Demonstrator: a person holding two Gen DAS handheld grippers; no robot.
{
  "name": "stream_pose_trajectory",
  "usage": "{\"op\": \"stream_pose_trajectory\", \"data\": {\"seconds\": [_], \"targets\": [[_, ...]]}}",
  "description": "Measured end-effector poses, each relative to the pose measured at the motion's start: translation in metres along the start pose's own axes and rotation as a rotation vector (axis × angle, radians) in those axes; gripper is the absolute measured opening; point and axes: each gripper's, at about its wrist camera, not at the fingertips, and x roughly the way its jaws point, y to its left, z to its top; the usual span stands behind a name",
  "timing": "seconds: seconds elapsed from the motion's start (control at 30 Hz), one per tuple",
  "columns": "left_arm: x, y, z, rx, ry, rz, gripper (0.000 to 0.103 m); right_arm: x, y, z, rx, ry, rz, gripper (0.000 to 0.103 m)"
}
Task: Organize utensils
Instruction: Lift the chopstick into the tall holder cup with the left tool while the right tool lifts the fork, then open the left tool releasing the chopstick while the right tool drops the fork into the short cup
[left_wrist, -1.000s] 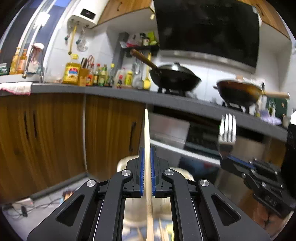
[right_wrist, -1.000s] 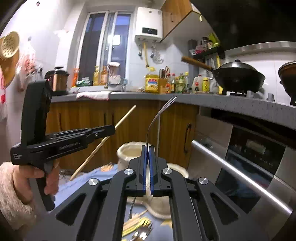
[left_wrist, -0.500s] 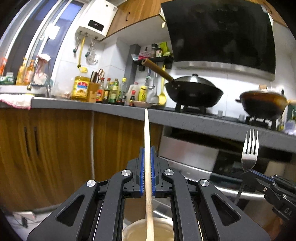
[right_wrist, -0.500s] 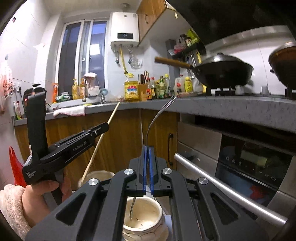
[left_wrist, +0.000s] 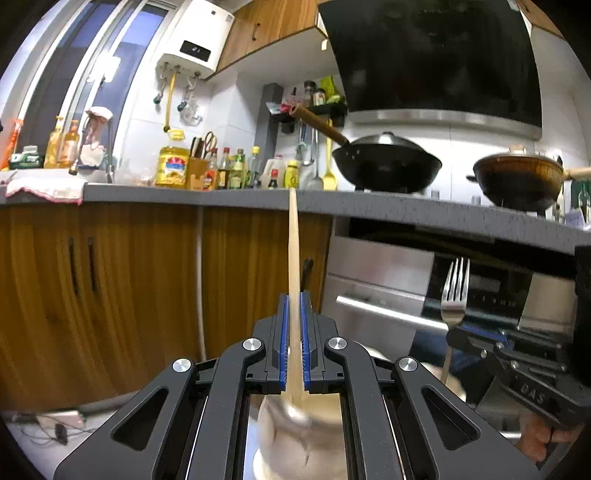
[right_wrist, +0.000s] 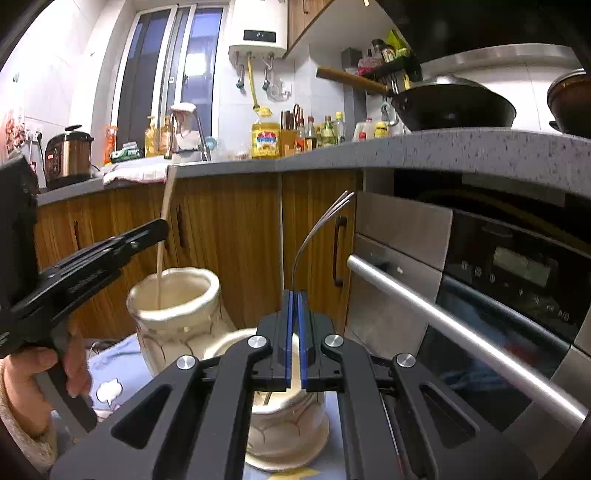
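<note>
Two surfaces carry what we see: a low blue patterned surface (right_wrist: 122, 365) and a grey speckled countertop (right_wrist: 443, 147).

On the blue surface we find two cream ceramic jars standing upright, the taller jar (right_wrist: 177, 332) to the left and behind, the nearer jar (right_wrist: 288, 424) just beside it; we cannot tell if they touch. Along the countertop we see a rice cooker (right_wrist: 68, 155) at the far left, a white cloth (right_wrist: 136, 173) draped over the edge, a yellow oil bottle (right_wrist: 265, 140), a knife block (right_wrist: 288, 142) just beside it, a row of sauce bottles (right_wrist: 325, 131), and a black wok (right_wrist: 450, 107) at the right.
</note>
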Motion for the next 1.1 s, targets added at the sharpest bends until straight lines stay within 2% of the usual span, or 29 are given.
{"op": "stream_pose_trajectory", "data": {"seconds": [0.2,0.53,0.73,1.1], "targets": [[-0.008,-0.002,-0.014,0.049,0.039,-0.001,0.007,0.004,0.000,-0.007,0.000,0.029,-0.008,0.002],[-0.005,0.003,-0.018,0.033,0.073,0.008,0.008,0.011,0.005,-0.014,-0.035,0.055,-0.014,0.002],[-0.004,0.002,-0.019,0.031,0.077,0.008,0.017,0.012,0.001,-0.014,-0.015,0.061,-0.020,0.003],[-0.005,0.003,-0.019,0.024,0.078,0.001,0.046,0.017,-0.010,-0.014,0.023,0.072,-0.032,0.003]]}}
